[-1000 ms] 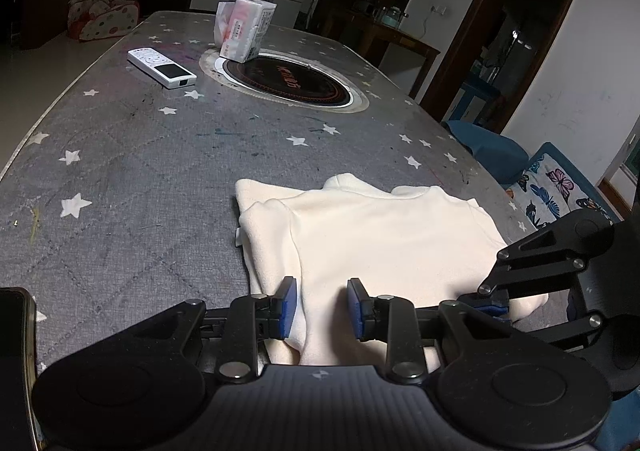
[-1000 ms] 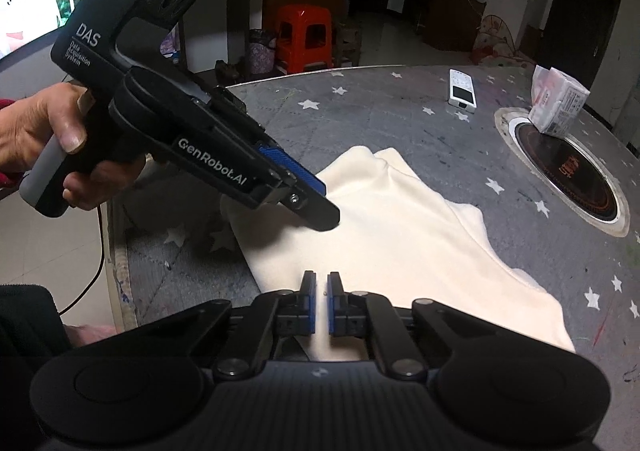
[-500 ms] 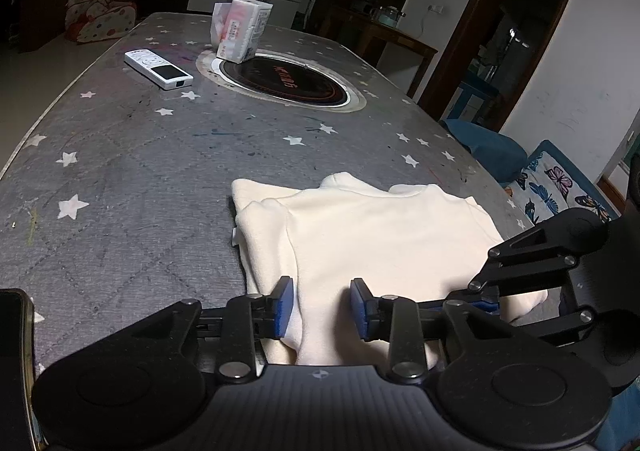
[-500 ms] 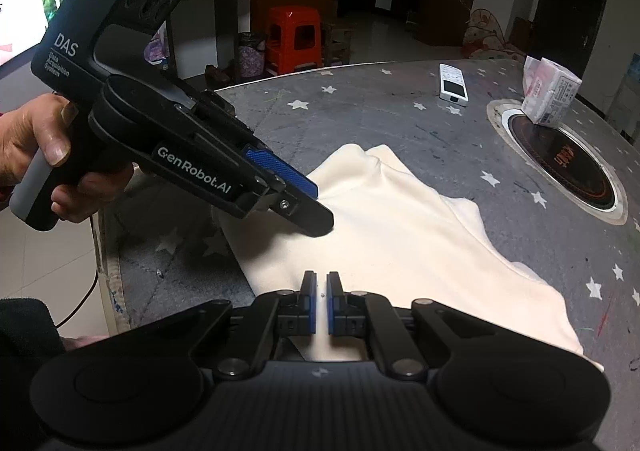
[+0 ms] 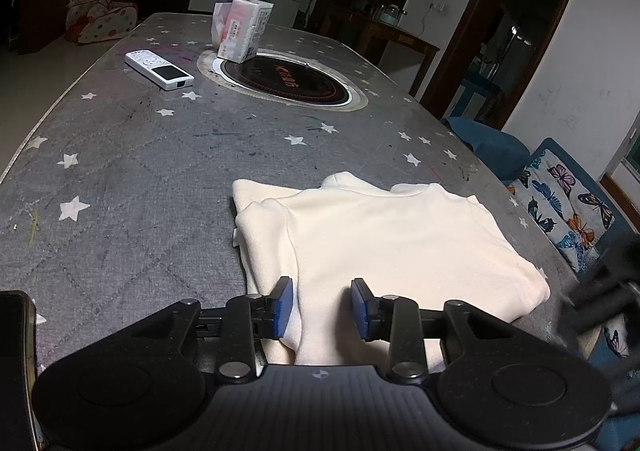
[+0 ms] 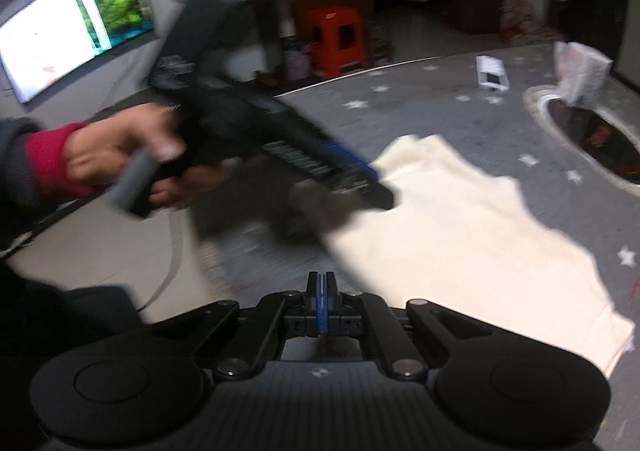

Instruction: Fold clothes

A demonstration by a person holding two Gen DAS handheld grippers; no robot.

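A cream garment (image 5: 384, 243) lies folded on the grey star-patterned table (image 5: 160, 179). My left gripper (image 5: 322, 307) is open, its blue pads on either side of the garment's near edge, holding nothing. In the right wrist view the garment (image 6: 472, 251) spreads to the right. My right gripper (image 6: 320, 287) is shut and empty, pulled back off the garment's near corner. The left gripper's body (image 6: 280, 147), held in a hand, shows blurred over the garment's left edge. The right gripper shows as a dark blur in the left wrist view (image 5: 600, 291).
A white remote (image 5: 159, 69) and a tissue pack (image 5: 242, 30) lie at the far end beside a round inset hob (image 5: 284, 81). A butterfly cushion (image 5: 568, 211) sits past the right edge. A red stool (image 6: 338, 39) and a TV (image 6: 76, 15) stand beyond the table.
My right gripper has pulled back quickly from the garment to its near corner, blurring the view. My left gripper has stayed open at the near edge.
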